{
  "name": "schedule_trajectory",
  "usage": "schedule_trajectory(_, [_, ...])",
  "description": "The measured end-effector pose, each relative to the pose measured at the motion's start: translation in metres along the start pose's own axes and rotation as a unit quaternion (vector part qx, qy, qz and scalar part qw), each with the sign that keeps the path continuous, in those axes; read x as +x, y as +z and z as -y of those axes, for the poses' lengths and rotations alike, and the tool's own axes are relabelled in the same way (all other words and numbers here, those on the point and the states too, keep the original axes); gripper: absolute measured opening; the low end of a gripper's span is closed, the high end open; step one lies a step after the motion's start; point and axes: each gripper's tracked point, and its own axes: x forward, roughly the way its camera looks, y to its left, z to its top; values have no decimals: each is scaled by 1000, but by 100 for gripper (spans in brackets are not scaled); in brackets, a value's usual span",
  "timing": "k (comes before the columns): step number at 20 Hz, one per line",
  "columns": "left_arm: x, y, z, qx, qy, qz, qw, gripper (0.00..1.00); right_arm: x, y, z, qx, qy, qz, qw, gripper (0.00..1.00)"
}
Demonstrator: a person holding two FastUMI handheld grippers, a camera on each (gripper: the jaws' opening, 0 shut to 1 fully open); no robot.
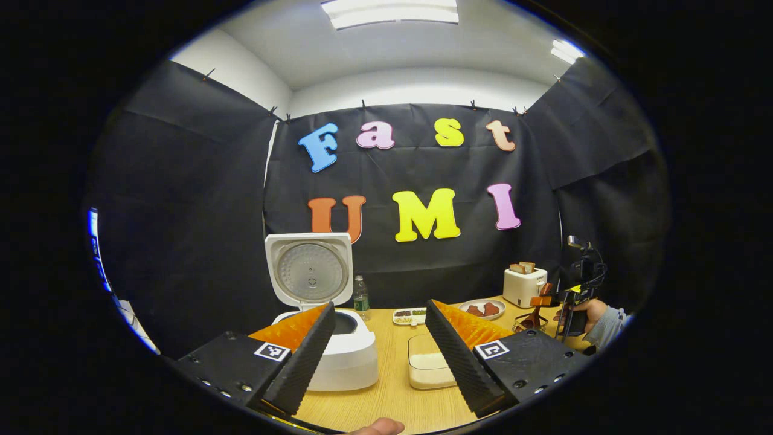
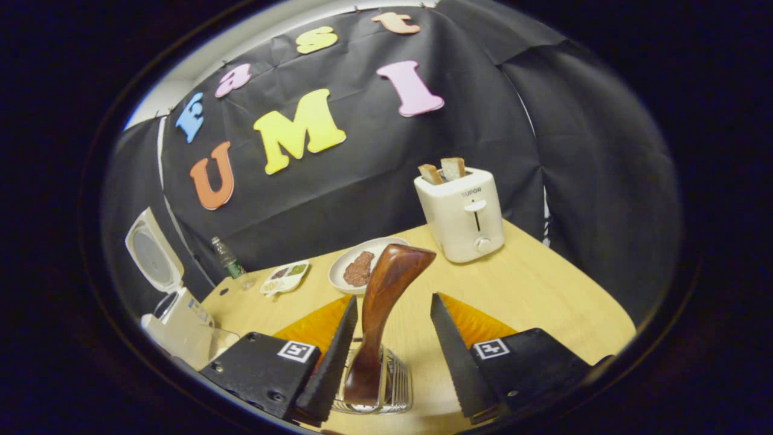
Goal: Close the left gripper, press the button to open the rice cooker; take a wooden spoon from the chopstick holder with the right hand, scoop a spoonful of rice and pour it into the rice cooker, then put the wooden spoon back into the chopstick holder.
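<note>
Right gripper (image 2: 392, 344) fingers apart, wooden spoon (image 2: 386, 302) upright in chopstick holder (image 2: 395, 386) between them, nearer left finger, ungripped. Left gripper (image 1: 379, 347) fingers wide, empty; rice cooker (image 1: 338, 344) lid up, on tabletop (image 1: 392, 393).

From your left gripper view, take the rice cooker (image 1: 341, 356) as landmark: the rice container (image 1: 427, 362) sits just right of it, the bottle (image 1: 360, 296) behind it, the toaster (image 1: 524, 286) far right, the wooden spoon (image 2: 380, 314) standing in the chopstick holder (image 2: 392, 380).

rice cooker (image 1: 338, 356) base behind tongs
</note>
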Motion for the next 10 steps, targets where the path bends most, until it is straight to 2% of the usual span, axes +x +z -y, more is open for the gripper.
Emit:
schedule_trajectory(1, [-3, 0, 1, -5, -3, 1, 1000, 95, 5, -4, -1, 18, 4, -9, 1000, 67])
schedule_trajectory(2, [-4, 0, 0, -9, -5, 2, 1000, 95, 7, -5, -6, 42, 12, -12, 999, 48])
schedule_trajectory(3, [-6, -3, -1, -13, -6, 0, 1000, 95, 5, -6, -12, 53, 19, -15, 998, 41])
schedule_trajectory(4, [-8, -5, -3, -17, -8, -1, 1000, 95, 6, -7, -12, 53, 13, -16, 998, 23])
schedule_trajectory(7, [-18, -6, -5, -34, -12, -5, 999, 95, -6, -4, -20, 34, 5, -10, 999, 18])
schedule_trajectory(10, [-28, -7, -5, -44, -23, -6, 999, 95, -30, 20, -30, 7, 0, 30, 1000, 17])
